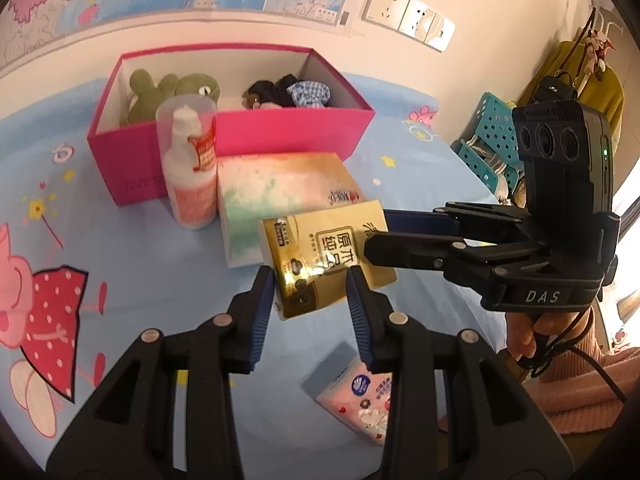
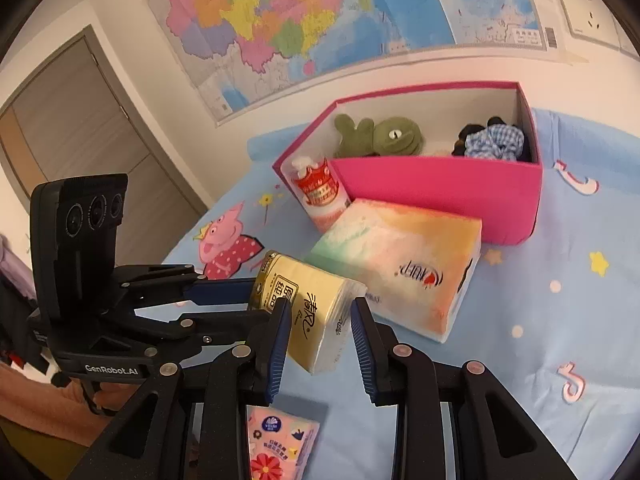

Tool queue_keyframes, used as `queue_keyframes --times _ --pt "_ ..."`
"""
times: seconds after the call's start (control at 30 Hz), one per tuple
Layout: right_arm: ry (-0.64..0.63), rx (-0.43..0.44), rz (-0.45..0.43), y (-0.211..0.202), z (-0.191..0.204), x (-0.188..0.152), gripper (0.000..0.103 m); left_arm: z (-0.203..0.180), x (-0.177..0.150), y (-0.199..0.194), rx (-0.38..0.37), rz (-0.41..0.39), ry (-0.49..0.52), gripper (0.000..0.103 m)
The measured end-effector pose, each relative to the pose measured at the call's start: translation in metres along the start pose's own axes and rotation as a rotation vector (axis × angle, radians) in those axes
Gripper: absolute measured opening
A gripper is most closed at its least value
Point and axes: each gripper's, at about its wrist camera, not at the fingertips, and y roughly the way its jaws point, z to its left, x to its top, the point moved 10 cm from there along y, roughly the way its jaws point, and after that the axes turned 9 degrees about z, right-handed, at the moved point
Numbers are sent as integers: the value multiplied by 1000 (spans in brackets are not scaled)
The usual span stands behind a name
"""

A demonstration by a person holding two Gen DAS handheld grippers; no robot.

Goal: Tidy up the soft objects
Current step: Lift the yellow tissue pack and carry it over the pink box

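- Both hands are on one item: the yellow tissue pack [image 1: 320, 264]. My left gripper [image 1: 312, 280] has it between the fingers, closed down narrow with the pads pressing on its near end.
- The right gripper [image 1: 380, 230] comes in from the side and is clamped on the far end, fingers likewise nearly closed. The right wrist view agrees: the pack sits between that gripper's pads.
- As I read it, the pack is off the bed [image 1: 120, 240] and carried only by the two grips.
- Key relation: the pink box [image 1: 240, 128] lies ahead of both sets of fingers and further back, against the wall.
- The pastel tissue box [image 1: 280, 184] and the white bottle [image 1: 188, 168] stand right in front of its near wall, so the pack has to go over them.
- The pack's long axis runs from one gripper to the other, roughly along the pink box's long side, so I'd expect little rotation to be needed.
- Free slot looks to be mid-box, between the green plush frog [image 1: 192, 88] and the gingham bundle [image 1: 308, 92].
- Neither hand is clearly nearer; the left sits more square-on.
- The small pink tissue pack [image 1: 356, 392] lies on the bed below my left gripper, not yet handled.
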Motion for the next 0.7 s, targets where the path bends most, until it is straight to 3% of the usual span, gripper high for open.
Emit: queue_keyframes --times 0.7 --pt "-33 -28 -63 -16 -3 27 31 1 34 -3 28 -36 35 38"
